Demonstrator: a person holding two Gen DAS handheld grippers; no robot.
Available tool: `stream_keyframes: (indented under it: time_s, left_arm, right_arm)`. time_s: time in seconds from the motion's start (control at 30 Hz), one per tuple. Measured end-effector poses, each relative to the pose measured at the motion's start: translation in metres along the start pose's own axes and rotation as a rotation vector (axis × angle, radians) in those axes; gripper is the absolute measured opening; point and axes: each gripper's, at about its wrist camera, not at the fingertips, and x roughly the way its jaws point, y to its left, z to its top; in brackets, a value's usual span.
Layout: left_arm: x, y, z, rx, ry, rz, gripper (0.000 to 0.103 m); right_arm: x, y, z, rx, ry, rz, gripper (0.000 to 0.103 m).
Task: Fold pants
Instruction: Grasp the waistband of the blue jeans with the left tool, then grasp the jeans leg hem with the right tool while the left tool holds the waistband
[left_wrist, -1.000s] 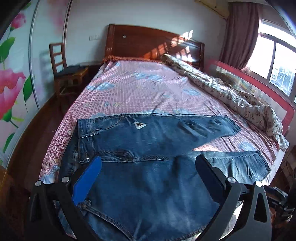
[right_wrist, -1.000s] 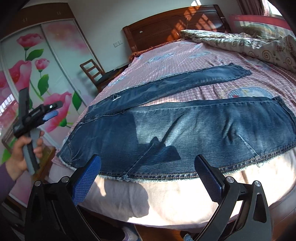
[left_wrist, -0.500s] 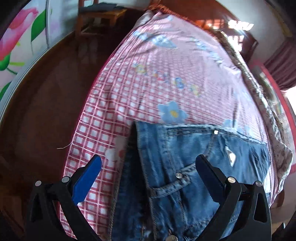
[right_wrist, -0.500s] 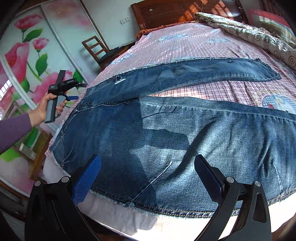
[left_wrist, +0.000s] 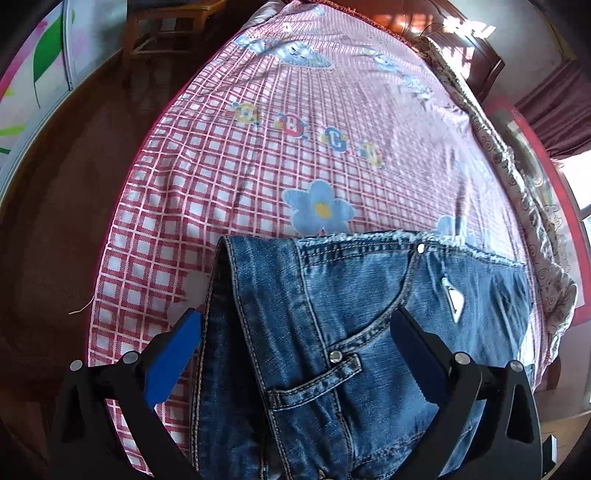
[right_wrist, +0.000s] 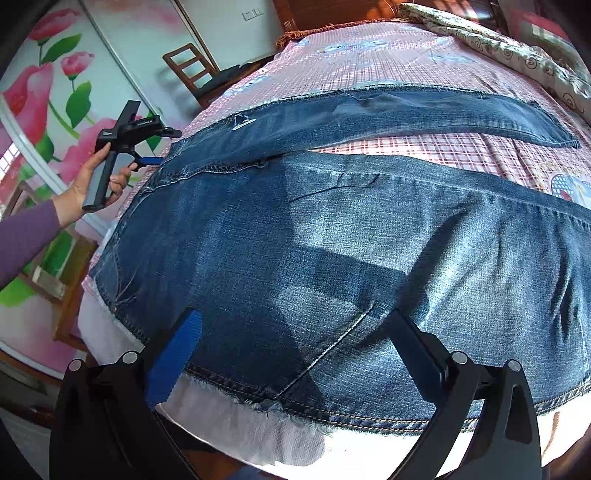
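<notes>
Jaws on both my tools stand wide apart with nothing between them. My left gripper (left_wrist: 295, 354) hangs over the waistband end of the jeans (left_wrist: 351, 332), close above the front pocket and its rivet, one blue pad (left_wrist: 173, 362) out past the waistband over the checked sheet (left_wrist: 221, 155). My right gripper (right_wrist: 291, 354) hovers over the near leg (right_wrist: 332, 266), roughly mid-thigh, just short of the frayed outer seam at the mattress edge.

I judge the fold as not yet begun. The jeans lie flat and front-up on the bed, waistband toward the flowered wardrobe (right_wrist: 33, 85), the two legs spread in a V with a wedge of sheet showing between them. The far leg (right_wrist: 406, 114) runs out toward the rumpled quilt (right_wrist: 498, 48).

What remains, as I read it, is everything: bring one leg over the other, square the seams, then fold the length down toward the waistband. I would expect heavy denim to hold its crease well.
</notes>
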Motion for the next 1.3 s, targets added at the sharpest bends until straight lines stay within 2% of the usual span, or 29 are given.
stream_keyframes:
  time_s: [0.13,0.27,0.33,0.37,0.43,0.47,0.53,0.63,0.77,0.87,0.93,1.0,1.07,1.13,1.17,1.23,1.3]
  left_arm:
    - [-0.001,0.014,0.003,-0.092,-0.019,-0.046,0.101]
    - [-0.001,0.014,0.003,-0.103,-0.024,-0.06,0.099]
    - [-0.002,0.011,0.002,-0.077,-0.036,-0.029,0.079]
    - [-0.001,0.01,0.001,-0.068,-0.027,0.006,0.059]
    - [-0.007,0.015,-0.003,-0.063,-0.022,0.049,0.042]
    - [-0.008,0.02,-0.003,-0.081,-0.018,0.056,0.018]
    - [-0.011,0.028,-0.005,-0.125,-0.022,-0.007,0.013]
    - [-0.011,0.019,-0.01,-0.077,-0.045,0.051,0.01]
    - [-0.009,0.017,-0.02,-0.121,-0.116,0.082,0.009]
    - [-0.007,0.023,-0.026,-0.159,-0.155,0.064,0.01]
    - [-0.007,0.022,-0.026,-0.169,-0.16,0.076,0.01]
    - [-0.006,0.019,-0.024,-0.164,-0.153,0.105,0.013]
    - [-0.004,0.016,-0.021,-0.155,-0.129,0.133,0.013]
    - [-0.004,0.014,-0.018,-0.151,-0.106,0.153,0.013]
    - [-0.003,0.013,-0.016,-0.15,-0.098,0.161,0.013]
    - [-0.002,0.011,-0.015,-0.145,-0.088,0.17,0.013]
    - [-0.002,0.012,-0.014,-0.156,-0.082,0.163,0.013]
  right_arm:
    - [-0.005,0.0,-0.003,0.008,-0.001,0.013,0.1]
    - [-0.008,0.0,-0.005,0.007,-0.002,0.013,0.1]
    - [-0.007,-0.001,-0.005,0.012,-0.002,0.013,0.1]
    - [-0.007,-0.001,-0.005,0.013,-0.004,0.013,0.1]
    - [-0.006,-0.001,-0.005,0.01,-0.001,0.013,0.1]
    - [-0.005,0.0,-0.005,0.008,0.003,0.012,0.1]
    - [-0.004,-0.001,-0.007,0.011,0.008,0.017,0.1]
    - [-0.002,-0.004,-0.008,0.014,0.013,0.024,0.1]
    - [-0.016,-0.026,0.005,0.022,-0.02,0.002,0.1]
    - [-0.043,-0.068,0.043,0.021,-0.096,-0.049,0.1]
    - [-0.063,-0.109,0.084,0.018,-0.173,-0.112,0.1]
    - [-0.072,-0.162,0.136,0.064,-0.184,-0.158,0.1]
    - [-0.07,-0.22,0.189,0.17,-0.14,-0.161,0.1]
    - [-0.062,-0.275,0.238,0.272,-0.09,-0.224,0.1]
    - [-0.053,-0.296,0.258,0.3,-0.052,-0.22,0.1]
    - [-0.037,-0.329,0.289,0.341,-0.006,-0.282,0.1]
    - [-0.019,-0.349,0.311,0.365,0.026,-0.298,0.1]
